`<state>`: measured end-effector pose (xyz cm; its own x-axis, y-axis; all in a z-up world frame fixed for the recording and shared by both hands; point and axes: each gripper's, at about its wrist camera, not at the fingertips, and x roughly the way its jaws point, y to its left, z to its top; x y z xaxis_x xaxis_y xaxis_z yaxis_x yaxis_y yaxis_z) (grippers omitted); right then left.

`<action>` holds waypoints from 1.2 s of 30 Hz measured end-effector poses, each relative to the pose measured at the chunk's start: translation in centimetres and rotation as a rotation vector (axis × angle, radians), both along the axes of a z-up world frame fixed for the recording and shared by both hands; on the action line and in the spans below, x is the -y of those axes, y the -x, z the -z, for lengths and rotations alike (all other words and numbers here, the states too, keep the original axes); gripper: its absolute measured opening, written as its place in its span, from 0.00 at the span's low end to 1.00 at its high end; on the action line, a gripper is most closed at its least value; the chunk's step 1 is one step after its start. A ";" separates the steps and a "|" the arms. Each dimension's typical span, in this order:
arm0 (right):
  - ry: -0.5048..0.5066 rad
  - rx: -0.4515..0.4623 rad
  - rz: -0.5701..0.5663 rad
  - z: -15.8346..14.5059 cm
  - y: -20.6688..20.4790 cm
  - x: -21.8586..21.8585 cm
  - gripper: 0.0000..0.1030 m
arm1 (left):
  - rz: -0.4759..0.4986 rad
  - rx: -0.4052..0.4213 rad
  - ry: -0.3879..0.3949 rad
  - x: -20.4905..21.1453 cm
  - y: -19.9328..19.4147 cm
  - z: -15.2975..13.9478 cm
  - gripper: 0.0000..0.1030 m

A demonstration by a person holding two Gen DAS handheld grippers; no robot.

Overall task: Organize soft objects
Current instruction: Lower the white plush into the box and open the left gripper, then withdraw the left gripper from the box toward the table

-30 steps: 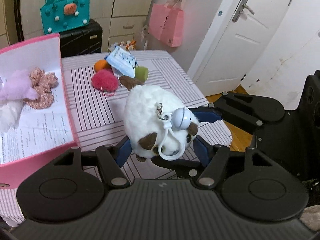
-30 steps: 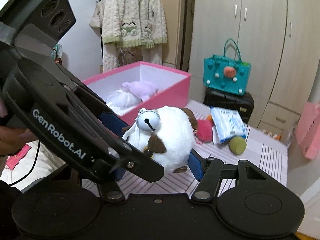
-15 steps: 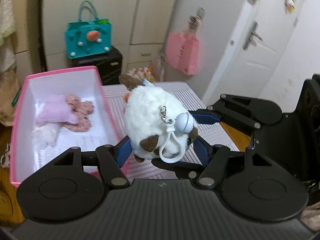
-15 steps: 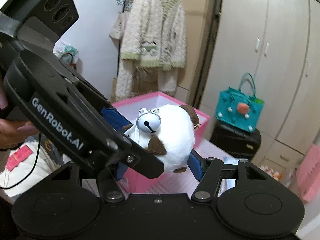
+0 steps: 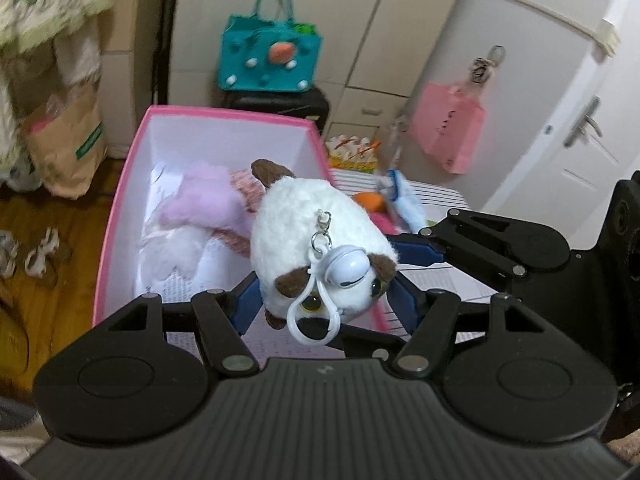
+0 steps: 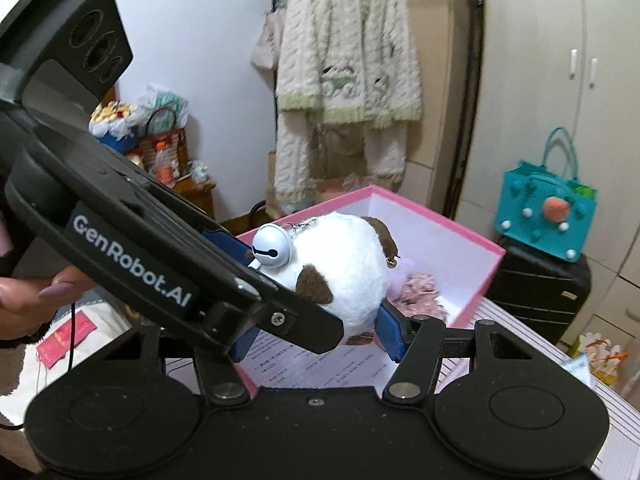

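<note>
In the left wrist view the left tongs (image 5: 322,306) and the right tongs (image 5: 416,250) both clench 1 white plush toy (image 5: 316,236) above the pink box (image 5: 120,204), and in the right wrist view the right tongs (image 6: 316,334) squeeze that toy (image 6: 344,264) beside the left tongs (image 6: 224,240).

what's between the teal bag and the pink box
A black suitcase: the teal bag sits on it, just behind the pink box. Clearest in the right wrist view.

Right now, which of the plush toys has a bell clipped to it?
The white plush with brown patches, held between both grippers over the pink box. Its silver bell hangs from a white clip; the lilac plush inside has none.
</note>
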<state>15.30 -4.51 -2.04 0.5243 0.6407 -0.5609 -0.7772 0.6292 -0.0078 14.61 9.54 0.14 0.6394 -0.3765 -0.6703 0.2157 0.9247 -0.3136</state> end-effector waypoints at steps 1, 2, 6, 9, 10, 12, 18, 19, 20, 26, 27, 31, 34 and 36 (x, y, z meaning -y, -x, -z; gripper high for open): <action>0.005 -0.012 -0.012 0.2 -0.5 -0.3 0.64 | -0.009 -0.014 0.006 -0.6 -0.3 0.4 0.64; 0.005 -0.031 -0.021 0.5 -1.1 -0.7 0.64 | -0.020 -0.029 0.015 -1.1 -0.8 0.8 0.64; -0.007 -0.130 -0.052 1.9 -3.5 -1.5 0.64 | -0.045 -0.081 0.037 -2.6 -2.5 2.5 0.64; -0.006 -0.189 -0.065 3.0 -4.8 -2.2 0.63 | -0.064 -0.119 0.047 -3.3 -3.5 3.9 0.64; 0.000 -0.200 -0.070 3.3 -5.1 -2.5 0.63 | -0.069 -0.129 0.048 -3.4 -3.7 4.3 0.64; 0.011 -0.220 -0.079 3.8 -5.7 -3.0 0.63 | -0.082 -0.143 0.053 -3.8 -4.3 4.8 0.64; 0.074 -0.258 -0.122 4.5 -6.8 -4.8 0.62 | -0.078 -0.208 0.038 -4.9 -5.8 5.6 0.63; 0.086 -0.266 -0.124 4.6 -6.9 -4.9 0.62 | -0.068 -0.224 0.046 -5.2 -5.8 5.8 0.63; 0.096 -0.270 -0.130 4.7 -6.9 -4.9 0.62 | -0.059 -0.236 0.049 -5.2 -5.9 5.9 0.63; 0.171 -0.243 -0.134 4.5 -6.6 -4.9 0.62 | -0.020 -0.228 0.044 -4.8 -5.4 6.1 0.63; 0.181 -0.240 -0.134 4.4 -6.6 -4.9 0.62 | -0.017 -0.226 0.047 -4.8 -5.3 6.0 0.63; 0.221 -0.190 -0.097 4.3 -6.5 -4.7 0.63 | -0.018 -0.190 0.039 -4.7 -5.1 5.6 0.62; 0.225 -0.178 -0.060 4.3 -7.0 -4.2 0.62 | -0.016 -0.137 0.019 -4.6 -5.2 5.3 0.62; 0.215 -0.182 -0.040 4.2 -7.1 -3.8 0.61 | -0.020 -0.137 0.031 -4.7 -5.4 5.6 0.60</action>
